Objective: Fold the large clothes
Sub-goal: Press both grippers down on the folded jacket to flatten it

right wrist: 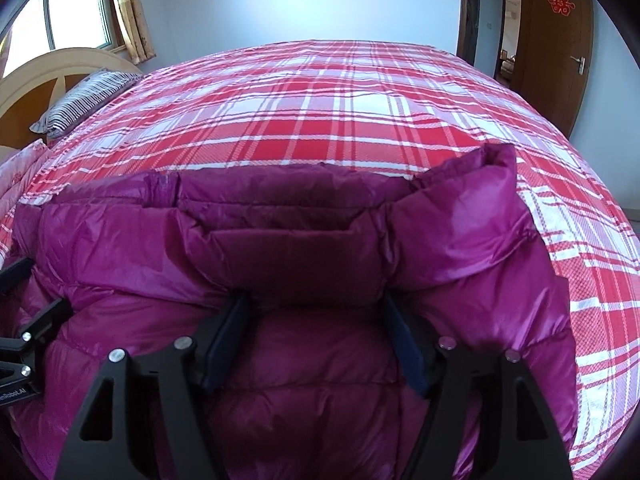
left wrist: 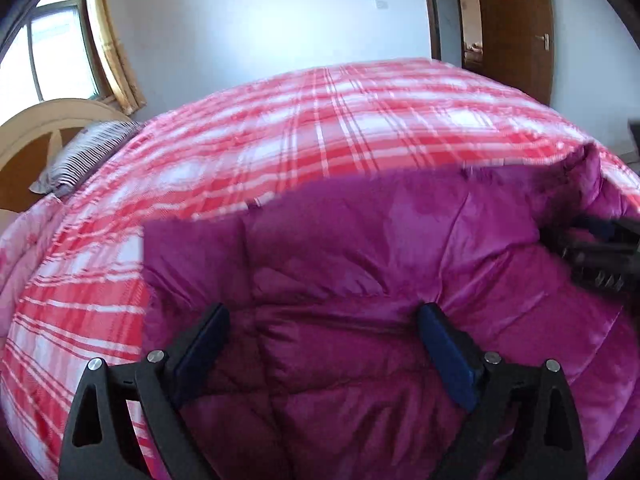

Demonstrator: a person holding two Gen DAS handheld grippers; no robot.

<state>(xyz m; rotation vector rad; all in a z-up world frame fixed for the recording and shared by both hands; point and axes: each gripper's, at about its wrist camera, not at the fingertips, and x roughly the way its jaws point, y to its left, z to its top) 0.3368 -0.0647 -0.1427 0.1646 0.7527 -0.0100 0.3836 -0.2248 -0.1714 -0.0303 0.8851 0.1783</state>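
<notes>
Jacket partly gathered on the bed, fold unfinished.

A magenta puffer jacket [right wrist: 304, 264] fills the lower half of both wrist views, lying on a red and white plaid bedspread [right wrist: 340, 104]. In the right wrist view its far edge is bunched and one padded end stands up at centre right, so I judge the fold as begun but not flattened or squared. The right gripper [right wrist: 316, 320] has its fingers spread, with a puffed ridge of jacket between them. The left gripper [left wrist: 324, 328] also has its fingers spread wide over the padding; whether either pinches fabric I cannot tell. A striped pillow [left wrist: 88, 152] sits at middle left.
</notes>
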